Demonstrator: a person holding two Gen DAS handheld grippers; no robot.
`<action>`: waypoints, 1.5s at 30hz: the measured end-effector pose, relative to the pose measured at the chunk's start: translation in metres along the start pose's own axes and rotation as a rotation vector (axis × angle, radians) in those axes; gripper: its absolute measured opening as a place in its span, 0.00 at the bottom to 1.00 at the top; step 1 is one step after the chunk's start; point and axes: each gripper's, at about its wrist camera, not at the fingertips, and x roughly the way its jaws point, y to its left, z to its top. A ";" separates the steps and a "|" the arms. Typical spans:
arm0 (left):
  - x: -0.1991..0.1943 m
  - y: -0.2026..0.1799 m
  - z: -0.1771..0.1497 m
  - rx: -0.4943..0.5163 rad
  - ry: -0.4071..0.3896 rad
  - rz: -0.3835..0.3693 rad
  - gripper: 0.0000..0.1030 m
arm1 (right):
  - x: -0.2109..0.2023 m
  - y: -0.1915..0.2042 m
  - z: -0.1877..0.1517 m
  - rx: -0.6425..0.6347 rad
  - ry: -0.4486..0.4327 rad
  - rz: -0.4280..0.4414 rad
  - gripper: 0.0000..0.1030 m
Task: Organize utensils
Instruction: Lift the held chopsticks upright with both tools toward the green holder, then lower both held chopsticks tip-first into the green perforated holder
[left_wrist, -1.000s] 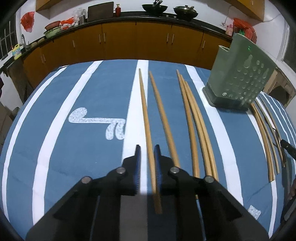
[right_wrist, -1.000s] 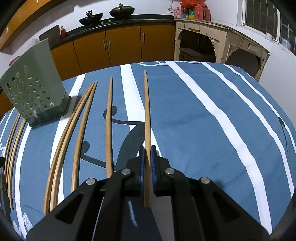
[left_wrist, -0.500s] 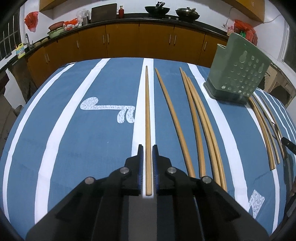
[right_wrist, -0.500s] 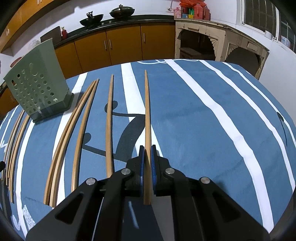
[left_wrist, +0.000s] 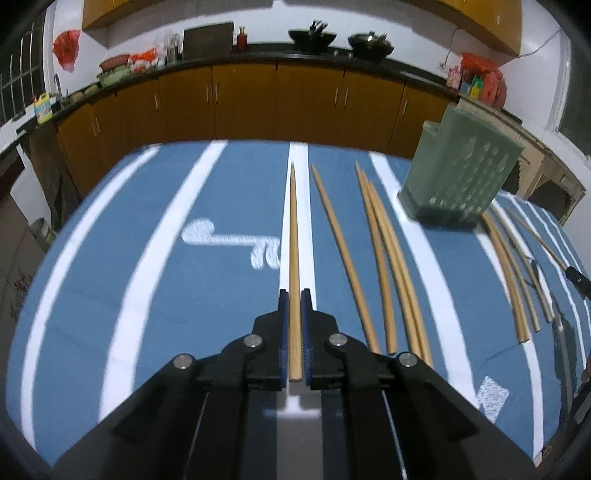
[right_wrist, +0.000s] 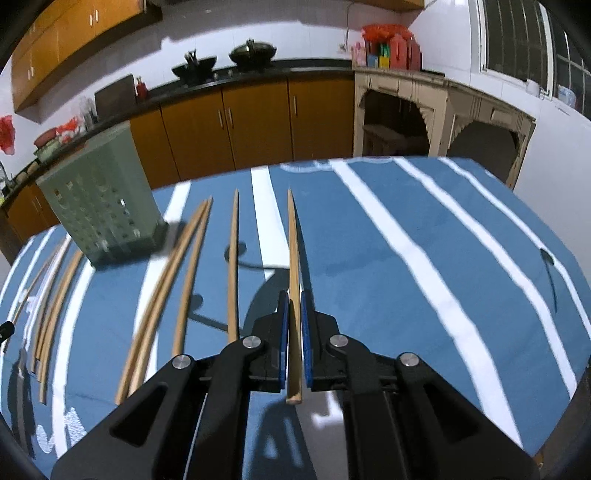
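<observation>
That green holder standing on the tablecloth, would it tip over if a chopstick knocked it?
Possibly. The green holder stands tall on a narrow base, so a sideways knock near the top might rock it. Its thin, hole-filled walls suggest light plastic. The darker tray under it looks slightly wider, which should steady it somewhat.

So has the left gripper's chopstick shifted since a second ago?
Yes. The chopstick in the left gripper now runs straight up the white stripe; earlier it slanted left across it.
</observation>
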 end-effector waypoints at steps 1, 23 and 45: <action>-0.006 0.001 0.003 0.002 -0.017 -0.001 0.07 | -0.003 -0.001 0.002 0.000 -0.010 0.001 0.07; -0.088 0.007 0.080 -0.032 -0.334 -0.035 0.07 | -0.048 0.002 0.071 0.022 -0.239 0.066 0.07; -0.169 -0.033 0.180 0.065 -0.530 -0.133 0.07 | -0.119 0.027 0.179 -0.003 -0.454 0.235 0.07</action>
